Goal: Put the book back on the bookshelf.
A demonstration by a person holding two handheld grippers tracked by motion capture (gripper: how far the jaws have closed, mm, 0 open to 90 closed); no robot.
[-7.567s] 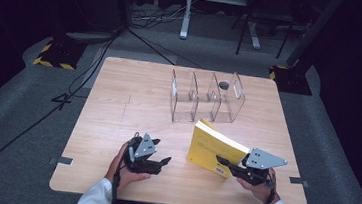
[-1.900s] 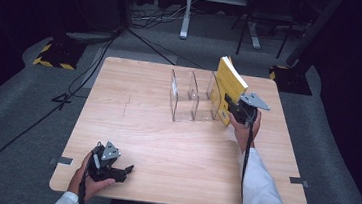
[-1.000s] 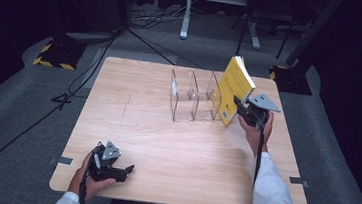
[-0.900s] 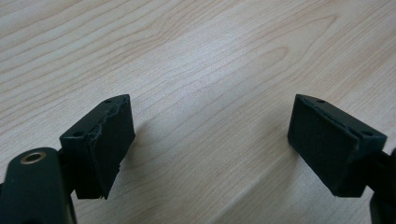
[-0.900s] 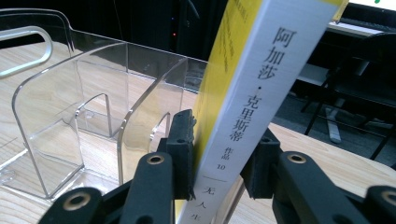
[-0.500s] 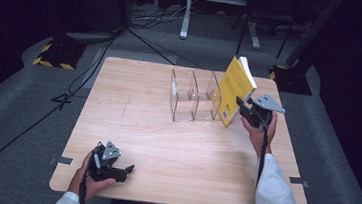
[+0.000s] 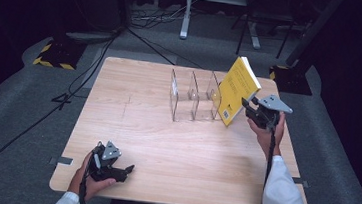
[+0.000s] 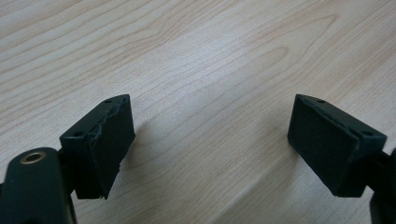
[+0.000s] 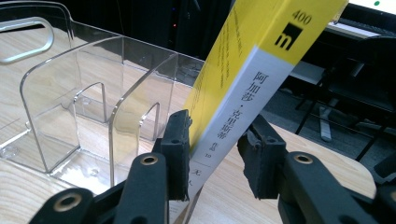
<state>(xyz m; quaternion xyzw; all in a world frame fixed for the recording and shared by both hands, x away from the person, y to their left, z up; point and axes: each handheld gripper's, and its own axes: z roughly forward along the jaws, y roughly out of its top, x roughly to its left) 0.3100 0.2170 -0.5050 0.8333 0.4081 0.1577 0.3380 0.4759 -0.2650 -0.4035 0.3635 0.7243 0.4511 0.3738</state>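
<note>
The right gripper [image 7: 247, 107] is clamped on a yellow book [image 7: 237, 90] near its lower end, one black jaw pressed to the yellow cover and the other to the white spine side. In the right gripper view [image 9: 210, 154] the book [image 9: 243, 84] rises tilted from between the jaws, its spine printed with characters and a small black mark under the number 400. From the high view the book leans with its top toward the far right of the table, its lower corner close to the tabletop just beside the right end of a clear plastic organizer [image 7: 194, 96]; whether it touches the organizer I cannot tell.

The left gripper [image 7: 125, 169] rests low at the near left of the table, held in the person's left hand [image 7: 88, 178]. Its jaws stand wide apart with nothing between them — bare wood shows in the gap in the left gripper view [image 8: 210, 144].

The organizer [image 9: 79, 107] has upright dividers forming open slots, and the slots that can be seen hold nothing (the plastic is transparent, so the wood shows through).

The table [image 7: 155, 135] is pale wood grain. Around it lies grey floor with black cables [image 7: 69, 89], a yellow-and-black striped base [image 7: 53, 54] at the far left, and dark room beyond.
</note>
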